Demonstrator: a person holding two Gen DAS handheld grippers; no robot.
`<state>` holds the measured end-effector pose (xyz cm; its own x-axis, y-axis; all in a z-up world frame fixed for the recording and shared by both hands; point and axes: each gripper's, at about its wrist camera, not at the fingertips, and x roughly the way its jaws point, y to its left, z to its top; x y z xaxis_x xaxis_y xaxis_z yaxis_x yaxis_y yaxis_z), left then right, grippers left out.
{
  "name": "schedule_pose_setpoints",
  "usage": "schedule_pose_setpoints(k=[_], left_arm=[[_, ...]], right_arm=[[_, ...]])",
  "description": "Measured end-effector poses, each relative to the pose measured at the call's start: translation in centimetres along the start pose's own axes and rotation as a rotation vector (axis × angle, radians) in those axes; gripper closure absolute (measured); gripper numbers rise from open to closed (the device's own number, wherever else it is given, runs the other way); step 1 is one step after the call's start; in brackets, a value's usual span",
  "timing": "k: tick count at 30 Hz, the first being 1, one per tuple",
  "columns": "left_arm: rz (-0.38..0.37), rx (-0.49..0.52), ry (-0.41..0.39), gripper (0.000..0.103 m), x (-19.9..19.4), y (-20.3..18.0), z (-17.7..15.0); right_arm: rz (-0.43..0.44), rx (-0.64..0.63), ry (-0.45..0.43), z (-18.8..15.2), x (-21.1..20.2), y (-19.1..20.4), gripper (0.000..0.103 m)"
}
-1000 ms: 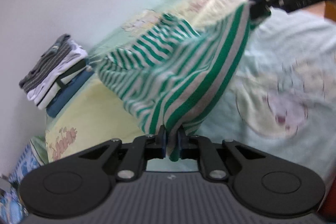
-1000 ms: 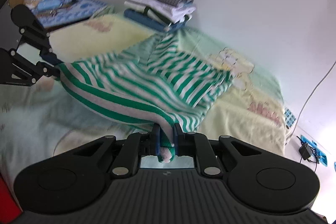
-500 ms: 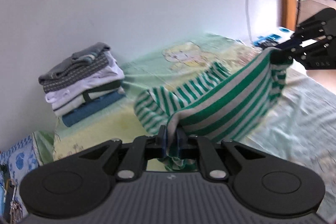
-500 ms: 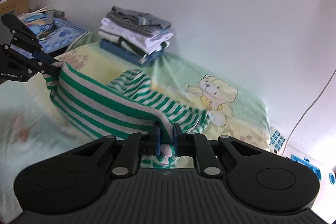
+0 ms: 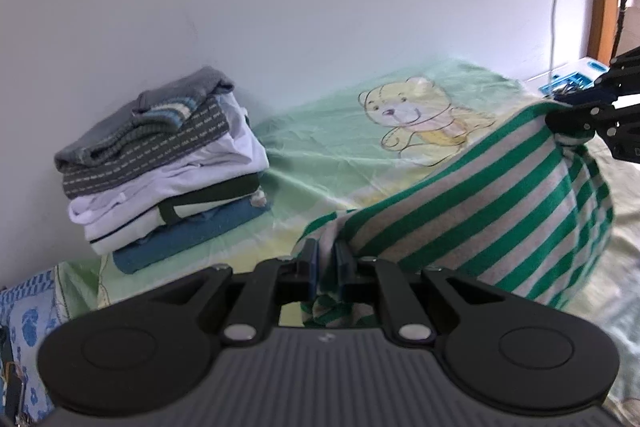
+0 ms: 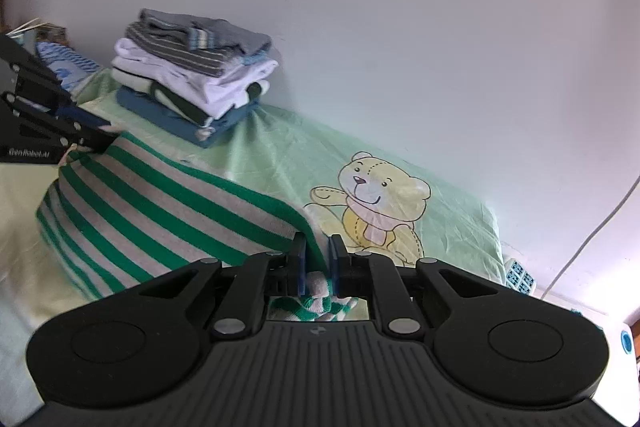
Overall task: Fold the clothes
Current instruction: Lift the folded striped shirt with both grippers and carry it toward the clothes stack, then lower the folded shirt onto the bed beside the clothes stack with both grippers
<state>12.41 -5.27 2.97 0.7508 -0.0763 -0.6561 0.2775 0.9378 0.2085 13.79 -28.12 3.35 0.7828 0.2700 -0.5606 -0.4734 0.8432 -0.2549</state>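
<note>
Green-and-grey striped garment is hanging slack between the 2 grippers, sagging just above the bed sheet. Left gripper is clamping 1 bunched corner between its blue pads; right gripper is clamping the opposite corner, cloth spilling out behind the pads. Bear print is showing on the sheet beyond. Stack of folded clothes is sitting on the bed against the white wall, near the left gripper's end.

My two views are evenly daylit and soft, with no glare. Fisheye bending curves the wall edges; corners darken; slight softness throughout.
</note>
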Motion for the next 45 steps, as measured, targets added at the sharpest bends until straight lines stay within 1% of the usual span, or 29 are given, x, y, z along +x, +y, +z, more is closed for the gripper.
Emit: schedule_pose_setpoints(k=[5, 9, 14, 15, 17, 18, 19, 20, 21, 22, 24, 25, 26, 28, 30, 32, 34, 36, 37, 39, 41, 42, 43, 45], left_arm=[[0.004, -0.026, 0.057, 0.094, 4.2, 1.1, 0.5], [0.004, -0.050, 0.094, 0.094, 7.4, 1.3, 0.3], [0.000, -0.075, 0.112, 0.094, 9.9, 0.9, -0.1], [0.002, -0.074, 0.121, 0.094, 10.4, 0.7, -0.3], [0.014, -0.059, 0.122, 0.093, 11.0, 0.4, -0.8], [0.019, -0.051, 0.118, 0.093, 11.1, 0.3, -0.9], [0.022, -0.048, 0.113, 0.089, 10.9, 0.4, -0.9], [0.027, -0.047, 0.108, 0.083, 10.7, 0.6, -0.9], [0.034, -0.048, 0.103, 0.081, 10.4, 0.9, -0.9], [0.040, -0.054, 0.092, 0.079, 9.8, 1.3, -0.9], [0.054, -0.068, 0.072, 0.078, 8.7, 2.3, -1.0], [0.062, -0.081, 0.062, 0.074, 7.9, 3.0, -1.1], [0.072, -0.095, 0.050, 0.070, 7.1, 3.4, -1.2], [0.088, -0.142, 0.025, 0.069, 5.0, 3.8, -1.7], [0.044, -0.214, 0.011, 0.066, 3.0, 3.9, -2.1], [0.002, -0.269, -0.005, 0.060, 1.6, 3.4, -2.6], [-0.039, -0.302, -0.020, 0.060, 1.0, 2.2, -2.9], [-0.058, -0.315, -0.030, 0.056, 1.3, 0.5, -3.4], [-0.055, -0.317, -0.019, 0.052, 1.9, -0.3, -3.6], [-0.039, -0.320, 0.011, 0.052, 3.3, -1.4, -4.2], [-0.039, -0.335, 0.033, 0.051, 4.4, -1.7, -4.6], [-0.041, -0.342, 0.043, 0.051, 4.9, -1.8, -4.8], [-0.046, -0.351, 0.046, 0.050, 5.2, -1.7, -4.7], [-0.048, -0.358, 0.055, 0.046, 5.7, -1.4, -4.5]], right_arm=[[-0.015, 0.015, 0.043, 0.1, 3.9, 0.2, 0.092], [-0.029, 0.020, 0.086, -0.7, 6.5, 0.2, 0.092], [-0.028, 0.035, 0.149, -2.1, 9.6, 0.2, 0.092], [-0.025, 0.040, 0.154, -2.4, 10.0, 0.3, 0.091], [-0.020, 0.071, 0.134, -2.8, 10.4, 0.1, 0.088], [-0.020, 0.090, 0.125, -2.9, 10.6, -0.1, 0.084], [-0.017, 0.110, 0.117, -2.9, 10.7, -0.4, 0.080], [-0.014, 0.132, 0.109, -2.9, 10.5, -0.8, 0.079], [-0.015, 0.161, 0.095, -2.9, 10.1, -1.4, 0.073], [-0.016, 0.195, 0.076, -2.8, 9.6, -2.1, 0.069], [-0.041, 0.240, 0.043, -3.0, 7.9, -3.3, 0.067], [-0.056, 0.250, 0.035, -3.2, 7.0, -3.8, 0.065], [-0.056, 0.258, 0.036, -3.5, 6.1, -4.3, 0.065], [-0.023, 0.288, 0.043, -4.1, 4.1, -5.1, 0.064], [0.021, 0.353, 0.054, -5.1, 2.3, -5.6, 0.063], [0.047, 0.434, 0.058, -6.3, 1.0, -5.8, 0.061], [0.067, 0.501, 0.045, -7.1, 0.5, -5.3, 0.061], [0.104, 0.551, 0.043, -7.5, 0.7, -4.5, 0.061], [0.116, 0.555, 0.051, -7.6, 1.1, -3.9, 0.062], [0.113, 0.552, 0.063, -7.6, 2.0, -2.9, 0.062], [0.105, 0.590, 0.085, -7.8, 2.8, -2.8, 0.064], [0.128, 0.626, 0.095, -8.1, 2.9, -3.1, 0.084], [0.139, 0.647, 0.097, -8.3, 2.9, -3.3, 0.093], [0.116, 0.651, 0.076, -8.4, 2.2, -3.6, 0.095]])
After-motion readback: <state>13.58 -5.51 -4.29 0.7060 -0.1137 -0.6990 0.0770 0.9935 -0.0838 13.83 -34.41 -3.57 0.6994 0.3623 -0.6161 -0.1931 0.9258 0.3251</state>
